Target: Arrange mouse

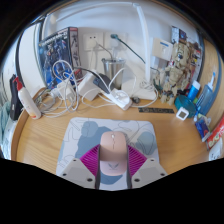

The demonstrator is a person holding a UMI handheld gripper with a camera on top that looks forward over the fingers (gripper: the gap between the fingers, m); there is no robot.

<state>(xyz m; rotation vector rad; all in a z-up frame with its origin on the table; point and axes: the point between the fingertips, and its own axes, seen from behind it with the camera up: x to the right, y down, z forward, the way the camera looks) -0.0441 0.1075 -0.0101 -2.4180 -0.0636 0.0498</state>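
Lighting: bright, even, indoor; source itself not visible. Brightest area: white wall (105,30) at 12 o'clock, slightly washed out. Shadows: soft, faint, close under objects on wooden desk (40,135). Glare: none strong. Distortion: heavy fisheye, lines bowing toward 9 and 3 o'clock. Sharpness: centre moderate; rim details soft and compressed.

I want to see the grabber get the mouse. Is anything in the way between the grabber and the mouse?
Nothing visible is in the way. The mouse lies on the mouse pad, right between the open gripper fingers, with its front end reaching just beyond them. The cables lie farther back on the desk.
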